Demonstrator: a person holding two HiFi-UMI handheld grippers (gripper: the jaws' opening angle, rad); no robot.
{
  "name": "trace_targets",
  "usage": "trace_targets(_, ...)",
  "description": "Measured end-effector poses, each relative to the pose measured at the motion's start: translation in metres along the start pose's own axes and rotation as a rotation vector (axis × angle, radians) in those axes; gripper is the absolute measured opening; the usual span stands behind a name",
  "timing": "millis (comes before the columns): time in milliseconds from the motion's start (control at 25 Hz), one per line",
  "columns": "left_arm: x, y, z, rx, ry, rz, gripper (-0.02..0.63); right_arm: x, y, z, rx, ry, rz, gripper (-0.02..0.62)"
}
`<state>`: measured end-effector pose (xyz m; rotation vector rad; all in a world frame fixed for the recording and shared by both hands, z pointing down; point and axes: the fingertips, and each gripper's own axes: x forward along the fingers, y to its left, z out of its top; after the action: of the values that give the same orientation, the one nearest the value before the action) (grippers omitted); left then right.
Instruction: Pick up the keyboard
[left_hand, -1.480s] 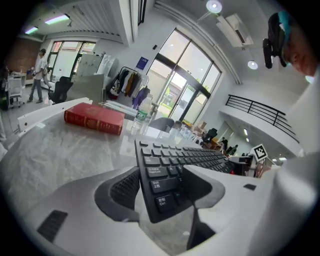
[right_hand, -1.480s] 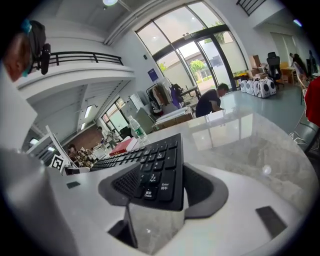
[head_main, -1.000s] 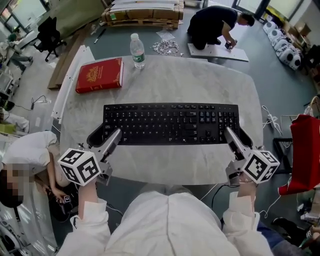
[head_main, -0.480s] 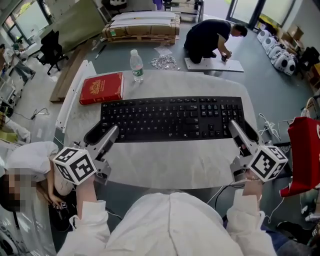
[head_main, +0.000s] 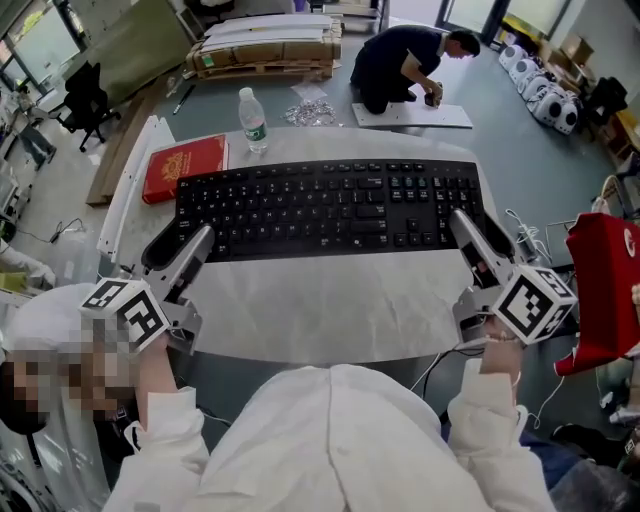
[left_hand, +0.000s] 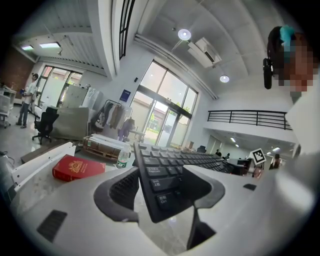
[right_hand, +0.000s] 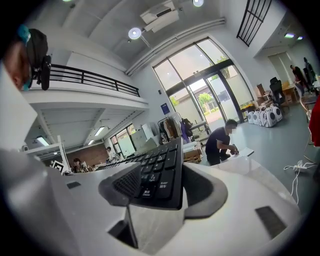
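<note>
Black keyboard (head_main: 330, 205) ends tight inside left gripper (head_main: 178, 243), right gripper (head_main: 473, 228).

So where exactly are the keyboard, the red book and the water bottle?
keyboard (head_main: 330, 205): head view, on the keys near its middle.
book (head_main: 185, 167): head view, on the middle of its red cover.
bottle (head_main: 253, 127): head view, on its body, about at the label.

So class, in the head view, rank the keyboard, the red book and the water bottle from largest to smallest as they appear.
1. keyboard: by far the largest.
2. red book: clearly smaller.
3. water bottle: smallest, though it stands upright and is seen from above, so it looks shortened.
</note>
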<state>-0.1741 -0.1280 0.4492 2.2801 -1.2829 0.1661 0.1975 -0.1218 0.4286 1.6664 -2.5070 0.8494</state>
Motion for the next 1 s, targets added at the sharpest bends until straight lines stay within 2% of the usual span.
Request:
trace_targets(160, 0.013, 0.005, -0.010, 0.003, -0.024, -0.014, 0.265, 0.008, -0.011, -0.011, -0.006, -0.004, 0.013, 0.275)
trace_targets(400, 0.015, 0.001, -0.014, -0.010, 0.007, -0.001, 0.265, 0.009, -0.010, -0.010, -0.014, 0.003, 0.017, 0.275)
trace_targets(640, 0.015, 0.000, -0.012, 0.011, -0.009, 0.004, 0.265, 0.011, -0.010, -0.013, -0.033, 0.033, 0.016, 0.273)
trace_targets(840, 0.019, 0.000, -0.021, -0.026, -0.009, -0.035, 0.265, 0.010, -0.011, -0.013, -0.056, 0.051, 0.014, 0.273)
trace_targets(1000, 0.020, 0.001, -0.020, -0.024, -0.011, -0.037, 0.265, 0.009, -0.010, -0.012, -0.060, 0.055, 0.010, 0.273)
